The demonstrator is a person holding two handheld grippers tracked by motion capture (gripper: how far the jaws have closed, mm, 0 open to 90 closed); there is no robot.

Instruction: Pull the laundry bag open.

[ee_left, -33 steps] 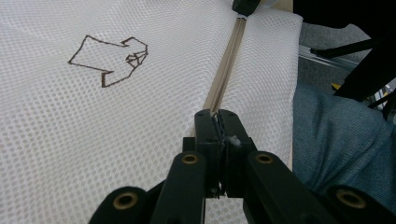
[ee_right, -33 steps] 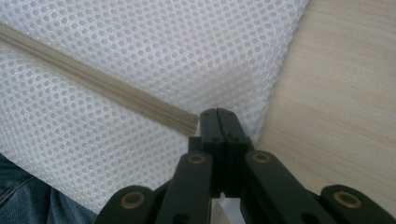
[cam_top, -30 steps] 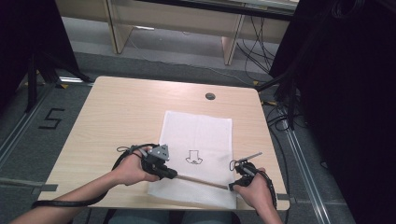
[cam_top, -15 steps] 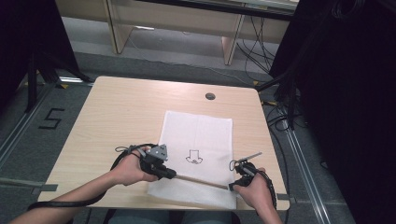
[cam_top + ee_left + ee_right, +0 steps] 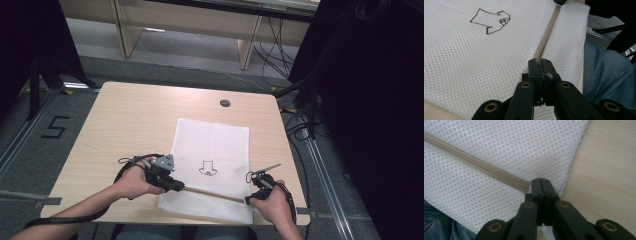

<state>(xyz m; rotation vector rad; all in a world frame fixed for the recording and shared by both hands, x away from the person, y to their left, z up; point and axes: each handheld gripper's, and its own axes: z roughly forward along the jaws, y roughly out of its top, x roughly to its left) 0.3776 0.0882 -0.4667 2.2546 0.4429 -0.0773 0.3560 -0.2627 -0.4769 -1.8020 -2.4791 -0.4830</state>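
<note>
**Both grippers clamped on mesh bag zip; no movement between frames**

The light wooden rectangular table (image 5: 125,125) carries the white mesh zippered laundry bag (image 5: 212,145), lying flat toward its 5 o'clock quarter, a small dark printed arrow emblem (image 5: 206,167) at the bag's middle. The beige zip (image 5: 215,194) crosses the bag's near end. Left gripper (image 5: 541,67), at the bag's 8 o'clock, is clenched on the zip's pull end; right gripper (image 5: 540,182), at 4 o'clock, is clenched on the zip's far end at the bag's edge. Against the earlier frames nothing has shifted. Judgement: the grip is set and the zip is held taut, with the sliding pull not yet begun
</note>
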